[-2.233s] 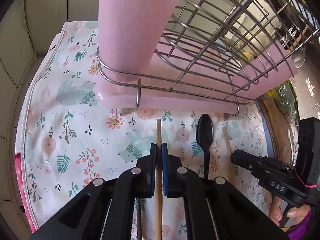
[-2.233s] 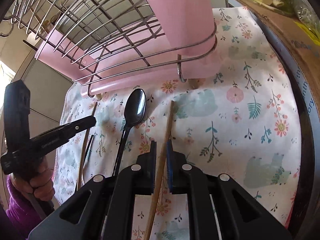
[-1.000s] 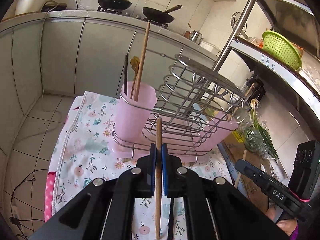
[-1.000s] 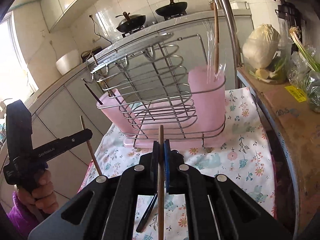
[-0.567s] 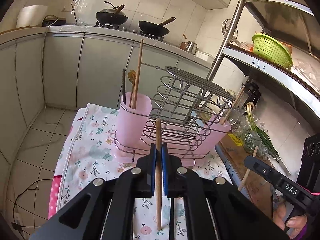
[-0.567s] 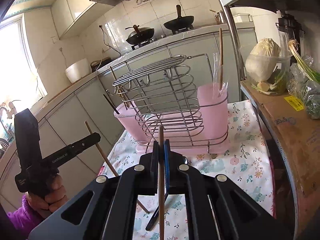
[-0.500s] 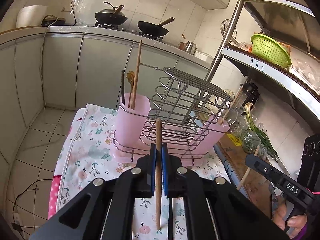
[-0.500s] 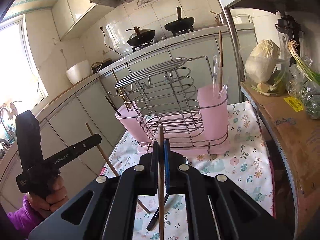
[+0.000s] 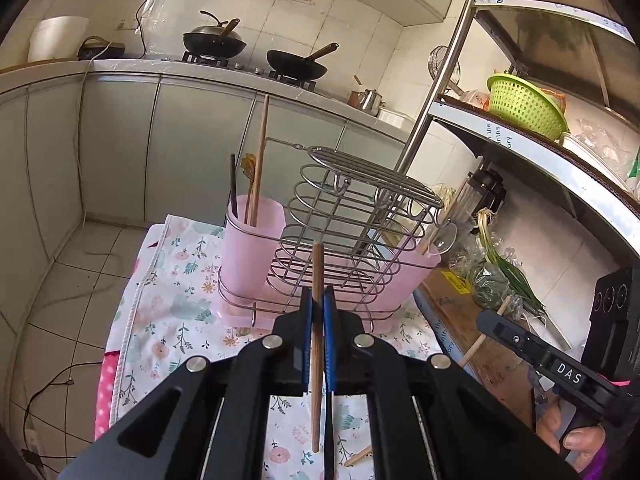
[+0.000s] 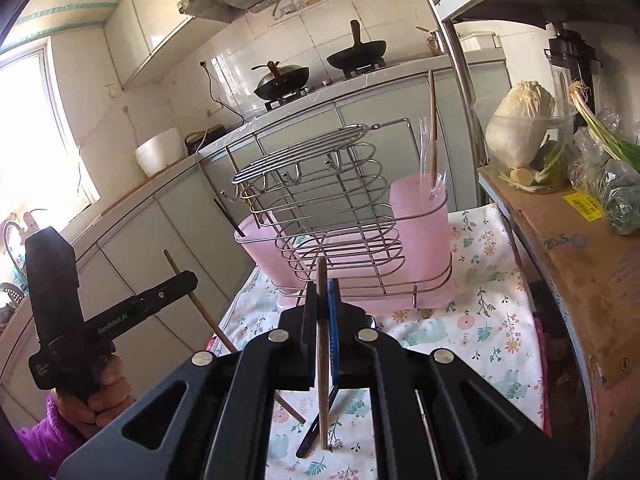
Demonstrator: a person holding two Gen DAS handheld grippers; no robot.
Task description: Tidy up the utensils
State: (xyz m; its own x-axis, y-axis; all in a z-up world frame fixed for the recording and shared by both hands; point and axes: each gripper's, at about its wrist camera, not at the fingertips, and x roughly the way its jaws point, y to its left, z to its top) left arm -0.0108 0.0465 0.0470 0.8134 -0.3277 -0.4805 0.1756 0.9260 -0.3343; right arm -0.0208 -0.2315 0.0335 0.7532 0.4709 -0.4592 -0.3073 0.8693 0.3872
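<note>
My left gripper is shut on a wooden chopstick and holds it upright above the floral cloth, in front of the wire rack. My right gripper is shut on a second wooden chopstick, also upright. The rack carries a pink cup on its left end with chopsticks and a dark utensil standing in it, and a pink cup on its right end with one chopstick. The left gripper also shows in the right wrist view. The right gripper also shows in the left wrist view.
A black spoon lies on the floral cloth below the grippers. A cardboard box with vegetables and a metal shelf post stand to the right. Kitchen cabinets and a stove with pans are behind.
Both grippers have lifted their chopsticks off the cloth and drawn back from the rack, tilting up so the whole rack and the kitchen show.
</note>
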